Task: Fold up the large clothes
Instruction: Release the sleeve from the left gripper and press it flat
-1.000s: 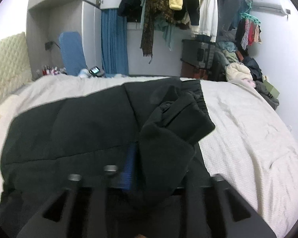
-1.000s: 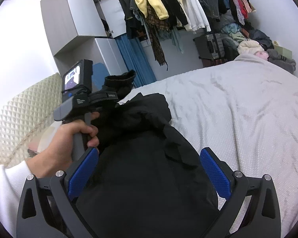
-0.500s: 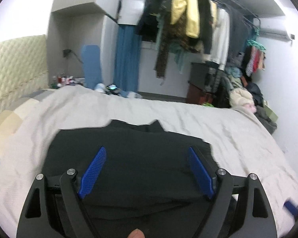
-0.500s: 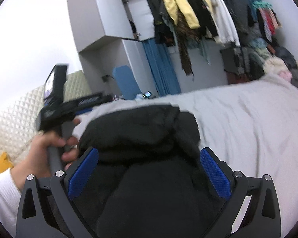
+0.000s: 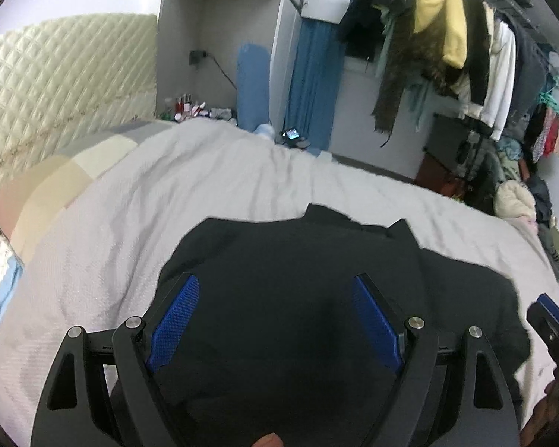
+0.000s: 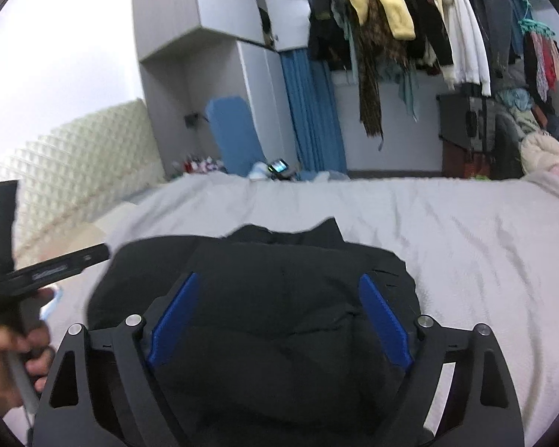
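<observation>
Black garment (image 5: 309, 279) — lying bunched in a folded heap on the grey-white bedspread (image 5: 167, 193), near the bed's front edge; its lower part is running under both of my grippers and out of frame, so I am not seeing its full outline. My left gripper (image 5: 275, 316) is hovering over it, jaws wide, nothing pinched between the blue pads (image 5: 173, 314). My right gripper (image 6: 279, 320) — jaws closing but well apart, cloth below them, not gripped. My left hand (image 6: 7, 357) is showing blurred at the right-wrist view's edge. Hanging clothes (image 6: 391, 18) are filling the rail behind.
</observation>
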### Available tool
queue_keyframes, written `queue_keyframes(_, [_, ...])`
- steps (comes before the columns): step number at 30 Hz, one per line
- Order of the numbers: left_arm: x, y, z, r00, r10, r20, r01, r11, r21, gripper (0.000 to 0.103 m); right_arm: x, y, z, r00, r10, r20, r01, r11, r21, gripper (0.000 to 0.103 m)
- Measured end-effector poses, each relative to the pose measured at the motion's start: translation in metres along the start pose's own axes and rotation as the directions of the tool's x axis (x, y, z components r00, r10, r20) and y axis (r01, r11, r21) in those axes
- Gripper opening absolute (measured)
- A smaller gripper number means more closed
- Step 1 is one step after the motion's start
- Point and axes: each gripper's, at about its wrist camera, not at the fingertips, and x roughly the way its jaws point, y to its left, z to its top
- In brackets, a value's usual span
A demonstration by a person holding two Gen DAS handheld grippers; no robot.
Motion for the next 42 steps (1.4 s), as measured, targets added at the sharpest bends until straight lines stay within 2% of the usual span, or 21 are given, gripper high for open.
queue_keyframes(4, [0.035,0.002,-0.019,0.996,0.079,-0.028,-0.078,0.996,0.043,0.086,0.034,-0.004,-0.021,0.996,-0.058,-0.063,0.054,0.997,-0.054,0.086])
queue_keyframes(7, [0.045,-0.002,-0.028,0.996,0.085,-0.034,-0.083,0.994,0.067,0.086,0.046,0.000,-0.030,0.995,-0.076,-0.068,0.070,0.993,-0.091,0.087])
queue_keyframes(9, [0.049,-0.007,-0.031,0.995,0.101,-0.023,-0.098,0.989,0.108,0.086,0.051,-0.002,-0.033,0.995,-0.076,-0.065,0.072,0.995,-0.066,0.087])
queue_keyframes(15, [0.067,-0.005,-0.034,0.996,0.081,-0.046,-0.077,0.992,0.098,0.087,0.068,0.004,-0.045,0.992,-0.113,-0.056,0.105,0.985,-0.137,0.090])
queue_keyframes(20, [0.082,-0.012,-0.041,0.996,0.087,-0.035,-0.082,0.990,0.111,0.089,0.083,-0.009,-0.051,0.993,-0.097,-0.063,0.090,0.990,-0.109,0.095])
queue_keyframes(27, [0.092,-0.011,-0.035,0.991,0.066,-0.115,-0.060,0.997,0.057,0.090,0.092,-0.018,-0.050,0.990,-0.097,-0.099,0.088,0.992,-0.093,0.102])
queue_keyframes(31, [0.069,-0.012,-0.026,0.991,0.066,-0.117,-0.060,0.996,0.059,0.090,0.073,-0.017,-0.041,0.989,-0.075,-0.126,0.066,0.995,-0.078,0.102])
queue_keyframes(35, [0.023,-0.020,-0.009,0.996,0.038,-0.082,-0.033,0.998,0.061,0.090,0.020,-0.013,-0.011,0.996,-0.061,-0.067,0.057,0.997,-0.061,0.102])
queue_keyframes(42, [-0.118,-0.041,0.032,0.997,-0.073,0.027,0.071,0.996,0.048,0.090,-0.099,0.002,0.042,0.997,-0.055,0.051,0.056,0.998,-0.031,0.103])
